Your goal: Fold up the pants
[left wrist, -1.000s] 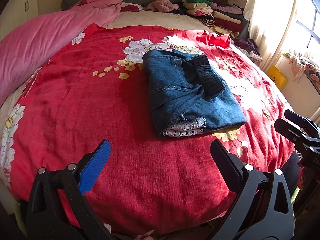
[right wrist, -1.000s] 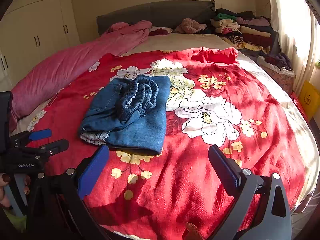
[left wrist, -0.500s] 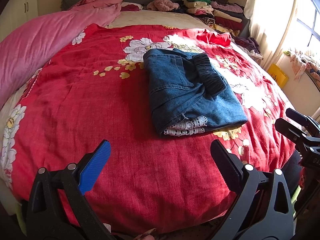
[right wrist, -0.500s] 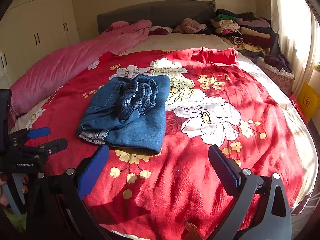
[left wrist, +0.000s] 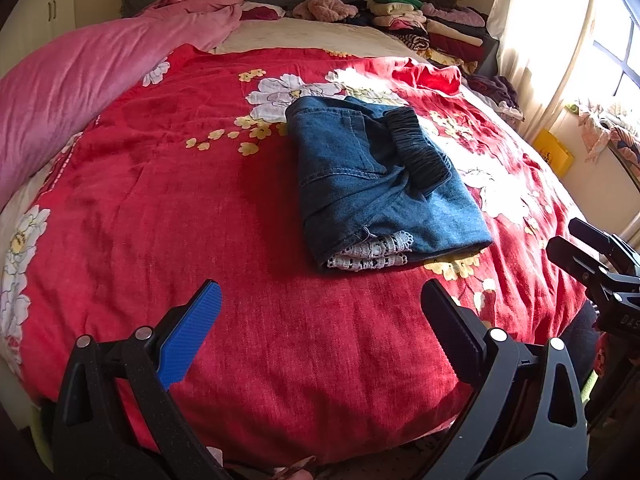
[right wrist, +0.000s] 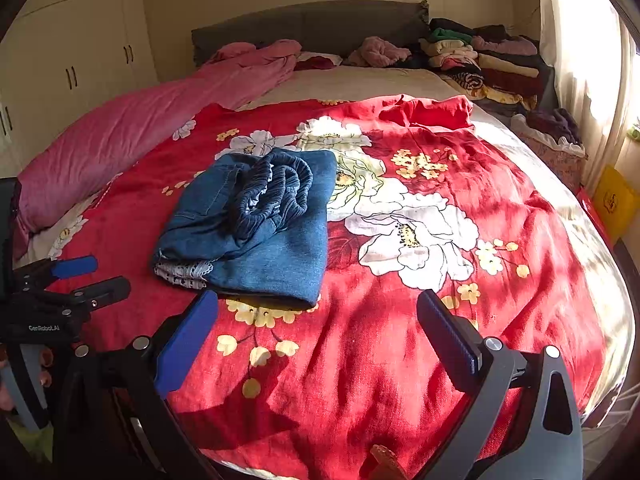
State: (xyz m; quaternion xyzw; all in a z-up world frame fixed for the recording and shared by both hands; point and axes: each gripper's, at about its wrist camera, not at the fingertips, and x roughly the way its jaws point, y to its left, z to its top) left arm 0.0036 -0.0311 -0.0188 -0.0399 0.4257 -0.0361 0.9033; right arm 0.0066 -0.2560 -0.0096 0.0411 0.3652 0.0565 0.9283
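Note:
Blue denim pants (left wrist: 376, 184) lie folded into a compact stack on the red floral bedspread (left wrist: 180, 208), with white lace hem at the near end and the elastic waistband on top. They also show in the right wrist view (right wrist: 260, 220). My left gripper (left wrist: 320, 320) is open and empty, held back near the bed's front edge, short of the pants. My right gripper (right wrist: 318, 324) is open and empty, just in front of the pants' near right corner. Each gripper shows in the other's view: the right one (left wrist: 592, 256), the left one (right wrist: 80, 276).
A pink duvet (left wrist: 80, 80) lies along the left side. Folded clothes (left wrist: 432, 20) are piled at the back right by the grey headboard (right wrist: 312, 28). A window and curtain (left wrist: 560, 40) are on the right, white wardrobes (right wrist: 80, 52) on the left.
Both grippers have drifted slightly; the pants lie as before. Nothing was grasped or let go.

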